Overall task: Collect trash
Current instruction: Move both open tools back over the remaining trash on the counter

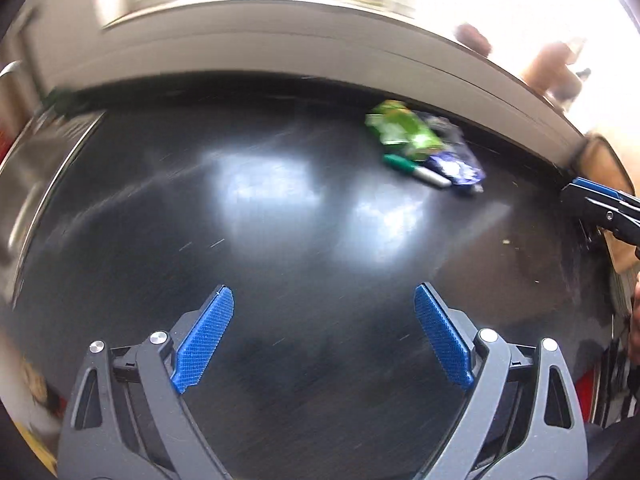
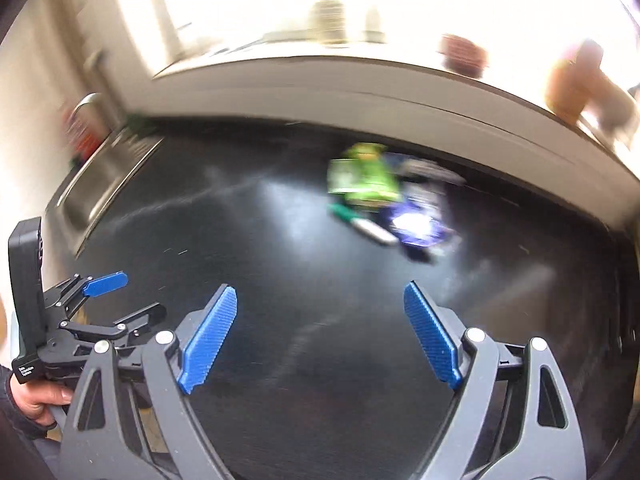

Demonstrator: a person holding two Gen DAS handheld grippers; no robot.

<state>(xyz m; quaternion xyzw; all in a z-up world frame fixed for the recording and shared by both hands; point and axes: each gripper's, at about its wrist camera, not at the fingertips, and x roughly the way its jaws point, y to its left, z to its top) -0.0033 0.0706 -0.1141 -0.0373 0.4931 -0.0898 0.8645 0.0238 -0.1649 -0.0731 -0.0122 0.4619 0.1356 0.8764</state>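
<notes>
A green wrapper [image 1: 404, 132] lies on the black countertop [image 1: 280, 240] near the back wall, with a purple-blue wrapper [image 1: 456, 160] beside it and a green-capped marker [image 1: 416, 172] in front. The same pile shows blurred in the right wrist view: green wrapper [image 2: 364, 176], purple wrapper [image 2: 420, 220], marker [image 2: 364, 226]. My left gripper [image 1: 324, 300] is open and empty, well short of the pile. My right gripper [image 2: 320, 300] is open and empty, also short of it. The left gripper also shows at the left in the right wrist view [image 2: 104, 284].
A steel sink [image 2: 100, 184] with a tap [image 2: 90, 102] is set into the counter at the left. A pale ledge [image 1: 320, 40] runs along the back under a bright window. Blurred brown items [image 2: 576, 80] stand at the back right.
</notes>
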